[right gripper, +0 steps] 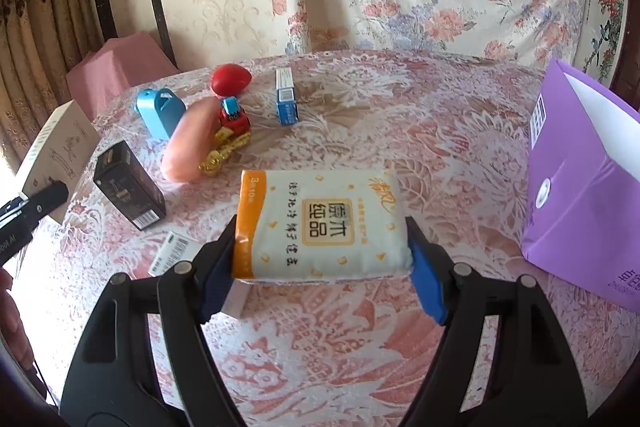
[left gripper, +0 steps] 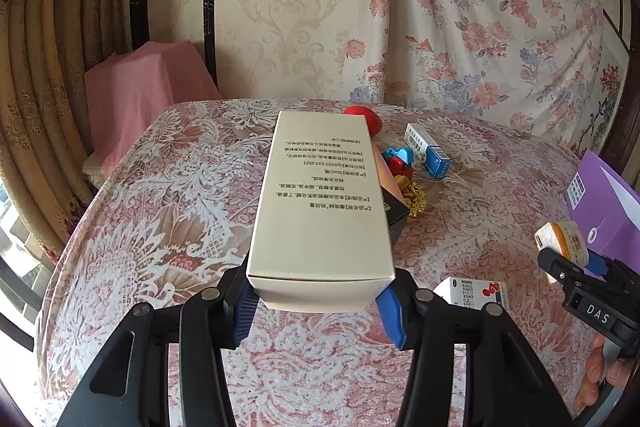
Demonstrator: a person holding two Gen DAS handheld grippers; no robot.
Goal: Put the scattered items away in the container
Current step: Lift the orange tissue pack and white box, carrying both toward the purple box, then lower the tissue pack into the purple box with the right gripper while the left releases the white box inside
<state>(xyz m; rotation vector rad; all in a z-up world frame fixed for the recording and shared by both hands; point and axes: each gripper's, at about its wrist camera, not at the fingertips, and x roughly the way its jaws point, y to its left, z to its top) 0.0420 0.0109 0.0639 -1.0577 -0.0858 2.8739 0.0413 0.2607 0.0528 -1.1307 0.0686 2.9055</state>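
From the left wrist, the left claw (left gripper: pixel 316 291) pinches the near end of a long cream box (left gripper: pixel 320 203) held above the lace-covered desk (left gripper: pixel 160 227), with the purple container (left gripper: pixel 604 215) at the far right and the right claw's tips beside it carrying the tissue pack. From the right wrist, the right claw (right gripper: pixel 320 263) clamps a white-and-orange tissue pack (right gripper: pixel 322 227) by its two sides, the purple container standing open just to its right, while a red ball (right gripper: pixel 231 79), toy truck (right gripper: pixel 233 117), blue carton (right gripper: pixel 286 99) and black box (right gripper: pixel 128 187) lie scattered beyond
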